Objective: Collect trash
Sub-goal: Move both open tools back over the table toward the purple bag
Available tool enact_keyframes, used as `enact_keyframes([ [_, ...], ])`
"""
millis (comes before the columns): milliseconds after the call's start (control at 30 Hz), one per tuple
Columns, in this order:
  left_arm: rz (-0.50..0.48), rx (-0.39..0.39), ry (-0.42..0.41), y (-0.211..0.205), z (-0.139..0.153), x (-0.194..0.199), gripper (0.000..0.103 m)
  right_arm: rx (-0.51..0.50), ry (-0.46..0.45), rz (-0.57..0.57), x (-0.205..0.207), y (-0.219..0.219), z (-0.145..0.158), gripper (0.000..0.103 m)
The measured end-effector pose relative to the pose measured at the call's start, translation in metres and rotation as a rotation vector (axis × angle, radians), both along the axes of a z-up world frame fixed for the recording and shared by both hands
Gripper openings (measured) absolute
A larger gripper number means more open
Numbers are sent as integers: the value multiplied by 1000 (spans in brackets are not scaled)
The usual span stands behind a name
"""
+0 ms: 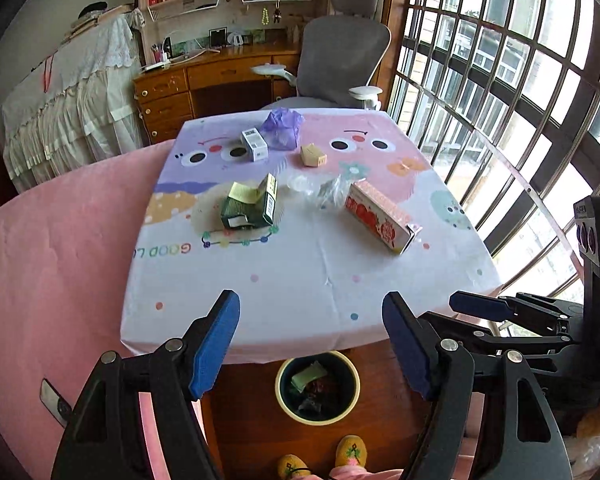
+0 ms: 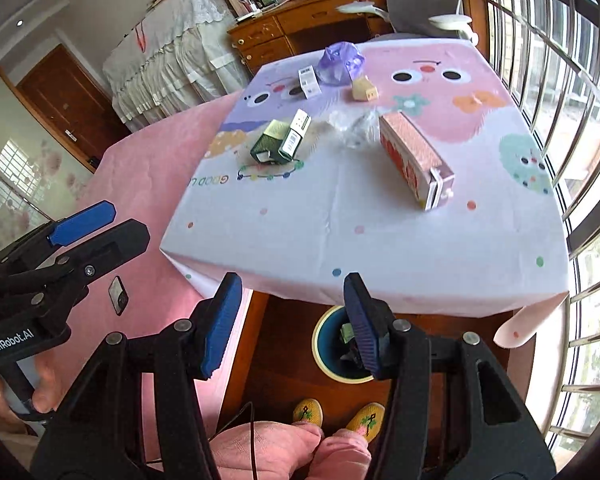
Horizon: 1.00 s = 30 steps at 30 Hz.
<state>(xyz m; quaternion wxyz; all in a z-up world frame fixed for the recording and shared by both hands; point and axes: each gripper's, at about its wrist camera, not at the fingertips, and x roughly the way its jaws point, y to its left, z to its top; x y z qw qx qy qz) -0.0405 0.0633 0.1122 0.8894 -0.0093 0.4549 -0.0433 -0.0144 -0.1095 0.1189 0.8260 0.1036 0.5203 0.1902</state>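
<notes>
Risk ahead: clear plastic wrap (image 1: 320, 190) slipping from smooth pads, or long pink carton (image 1: 382, 216) tipping off table (image 1: 300, 280) past bin (image 1: 317, 388). Bin below near edge, already holding scraps. Left gripper (image 1: 312, 344) and right gripper (image 2: 292, 324) gaping wide, gripping nothing.

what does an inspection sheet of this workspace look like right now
surface: table under a cartoon-print cloth.
job's things: green box, long pink box, white box, small tan box, purple bag, clear wrapper on the cloth; bin on the floor, some trash inside.
clutter: nothing seen.
grippers: left gripper and right gripper open, empty, short of the table's near edge.
cables: thin black cable over the lap.
surroundings: desk, chair, barred window.
</notes>
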Motion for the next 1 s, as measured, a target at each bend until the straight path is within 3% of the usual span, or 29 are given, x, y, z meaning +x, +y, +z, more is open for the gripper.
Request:
enact_keyframes([
  [200,10,51,-45,-3,55,23,76,-5,-67,13,36,-4,23,50],
  [333,29,78,-51,9,67,47,77,-3,-84,2,69,-7,34,50],
  [467,71,47,-38,32,65,89,77,-37,-107,-2,106,-4,36,50],
  [600,98,-14,-15,64,57,140,78,-64,-113,-16,152,8,32,50],
  [800,83,-10,49,109,29,244,78,-105,-63,-81,249,37,12,50],
  [1000,21,-10,145,145,-29,371,78,-147,10,-148,374,71,-25,50],
])
